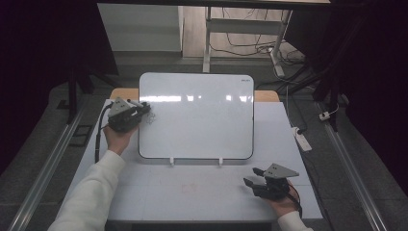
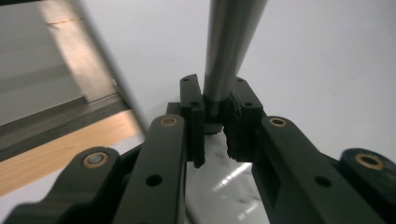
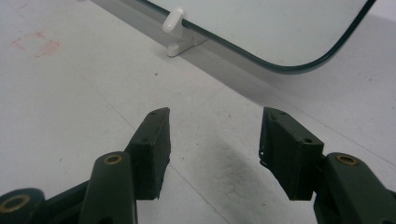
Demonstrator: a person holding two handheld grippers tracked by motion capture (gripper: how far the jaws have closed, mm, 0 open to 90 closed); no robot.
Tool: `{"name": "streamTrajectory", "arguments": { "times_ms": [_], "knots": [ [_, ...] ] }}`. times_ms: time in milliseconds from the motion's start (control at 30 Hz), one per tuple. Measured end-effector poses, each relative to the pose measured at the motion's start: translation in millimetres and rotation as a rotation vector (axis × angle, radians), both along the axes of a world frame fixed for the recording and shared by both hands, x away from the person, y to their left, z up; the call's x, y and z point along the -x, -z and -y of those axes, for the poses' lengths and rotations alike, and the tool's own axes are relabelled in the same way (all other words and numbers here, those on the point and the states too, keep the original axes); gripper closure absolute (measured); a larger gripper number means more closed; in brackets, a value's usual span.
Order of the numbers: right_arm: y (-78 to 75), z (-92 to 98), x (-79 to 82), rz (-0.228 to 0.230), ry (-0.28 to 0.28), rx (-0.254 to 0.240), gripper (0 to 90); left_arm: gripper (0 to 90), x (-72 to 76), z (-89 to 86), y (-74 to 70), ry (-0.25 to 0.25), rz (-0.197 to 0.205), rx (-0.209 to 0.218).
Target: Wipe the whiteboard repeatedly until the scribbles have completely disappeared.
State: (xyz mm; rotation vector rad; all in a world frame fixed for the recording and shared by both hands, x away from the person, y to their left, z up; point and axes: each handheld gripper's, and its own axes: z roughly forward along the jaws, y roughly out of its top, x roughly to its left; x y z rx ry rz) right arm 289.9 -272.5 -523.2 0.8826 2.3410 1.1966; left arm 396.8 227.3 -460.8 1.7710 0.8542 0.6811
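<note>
White whiteboard (image 1: 202, 120) with dark rim; grey marker (image 2: 231, 46); black jaws.

White work table (image 1: 202, 192) standing on a grey floor (image 1: 43, 125), with a strip of its wooden top (image 1: 265, 96) bare along the far edge. Metal rails (image 1: 41, 168) run along the floor on both sides of the table. Behind it: a white cabinet (image 1: 139, 26) and a white table frame (image 1: 240, 29) with loose cables (image 1: 250, 48) beneath. A white power strip (image 1: 302, 138) lies at the right. Dark surroundings flank both sides.
</note>
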Motion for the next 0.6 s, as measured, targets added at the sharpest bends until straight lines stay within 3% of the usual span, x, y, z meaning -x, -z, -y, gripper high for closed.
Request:
{"name": "streamTrajectory", "arguments": {
  "times_ms": [100,167,233,333,500,600],
  "knots": [
    [-0.3,-0.3,0.3,0.001,0.001,0.003,43.6,77.7,1.4,10.1,-1.4,0.016,0.018,-0.059],
    [-0.7,0.5,0.6,0.003,0.002,0.002,43.6,77.7,-1.9,2.5,-4.0,-0.022,0.024,-0.026],
    [-1.2,1.8,0.8,0.004,0.006,-0.002,43.6,77.7,-5.9,-11.1,-5.7,-0.067,0.016,0.034],
    [-1.8,3.0,0.9,0.005,0.009,-0.006,43.6,77.8,-4.9,-19.0,-3.9,-0.079,0.001,0.060],
    [-2.5,2.4,1.1,0.008,0.005,-0.006,43.5,77.7,10.9,-4.8,7.2,-0.011,-0.015,-0.018],
    [-3.2,2.3,1.5,0.011,0.005,-0.008,43.5,77.7,12.7,-5.8,7.1,-0.008,-0.010,-0.028]
  ]
}}
